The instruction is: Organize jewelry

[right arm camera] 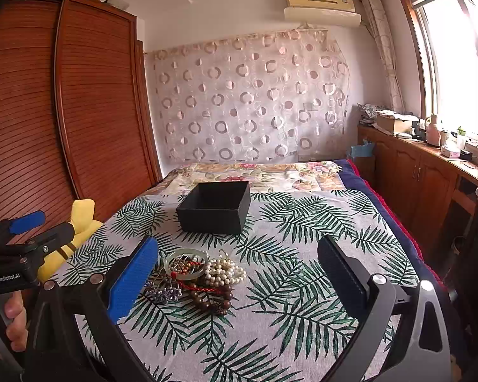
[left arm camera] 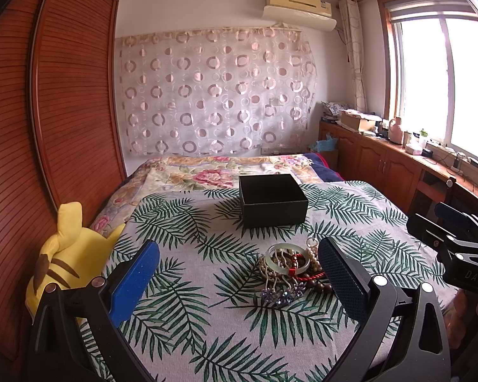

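Note:
A pile of jewelry (left arm camera: 288, 269) lies on the leaf-print cloth: a pale jade bangle (left arm camera: 289, 248), a pearl string (right arm camera: 224, 272), brown wooden beads (right arm camera: 213, 300), a red cord and a blue crystal piece (right arm camera: 162, 293). An open, empty black box (left arm camera: 272, 200) stands beyond it, also in the right wrist view (right arm camera: 215, 207). My left gripper (left arm camera: 239, 273) is open, the pile just inside its right finger. My right gripper (right arm camera: 239, 273) is open, the pile just inside its left finger. Both hover above the cloth, holding nothing.
A yellow plush toy (left arm camera: 68, 254) lies at the bed's left edge beside a wooden wardrobe (left arm camera: 63, 95). A floral quilt (left arm camera: 207, 167) covers the bed beyond the box. Wooden cabinets (right arm camera: 423, 172) with clutter run along the right under the window.

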`<action>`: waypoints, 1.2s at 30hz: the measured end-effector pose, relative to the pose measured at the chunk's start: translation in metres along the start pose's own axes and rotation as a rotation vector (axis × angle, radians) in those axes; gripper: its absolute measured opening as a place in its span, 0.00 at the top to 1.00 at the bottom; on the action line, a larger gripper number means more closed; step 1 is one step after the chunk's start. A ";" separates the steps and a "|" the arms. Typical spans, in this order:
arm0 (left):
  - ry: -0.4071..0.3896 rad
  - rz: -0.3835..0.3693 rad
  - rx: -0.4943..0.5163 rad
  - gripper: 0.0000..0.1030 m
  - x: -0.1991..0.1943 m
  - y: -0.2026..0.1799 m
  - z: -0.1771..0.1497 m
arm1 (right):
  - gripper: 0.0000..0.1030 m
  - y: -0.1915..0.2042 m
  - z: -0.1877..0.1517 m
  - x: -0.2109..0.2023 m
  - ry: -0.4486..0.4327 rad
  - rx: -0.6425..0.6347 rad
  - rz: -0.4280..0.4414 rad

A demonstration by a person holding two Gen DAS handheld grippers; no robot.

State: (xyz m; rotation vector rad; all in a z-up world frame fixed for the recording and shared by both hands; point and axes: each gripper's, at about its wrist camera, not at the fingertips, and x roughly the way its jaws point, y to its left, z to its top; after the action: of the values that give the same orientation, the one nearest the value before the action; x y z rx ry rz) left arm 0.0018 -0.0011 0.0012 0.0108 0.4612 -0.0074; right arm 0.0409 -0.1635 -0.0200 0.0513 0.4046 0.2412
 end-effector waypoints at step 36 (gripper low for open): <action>0.255 -0.206 0.106 0.06 0.095 -0.013 -0.024 | 0.02 -0.028 -0.043 0.066 0.206 -0.077 0.072</action>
State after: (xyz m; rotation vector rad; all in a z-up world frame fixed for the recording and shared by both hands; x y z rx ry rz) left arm 0.0758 -0.0138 -0.0627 0.0686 0.7150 -0.2352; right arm 0.0886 -0.1750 -0.0879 -0.0348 0.5990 0.3347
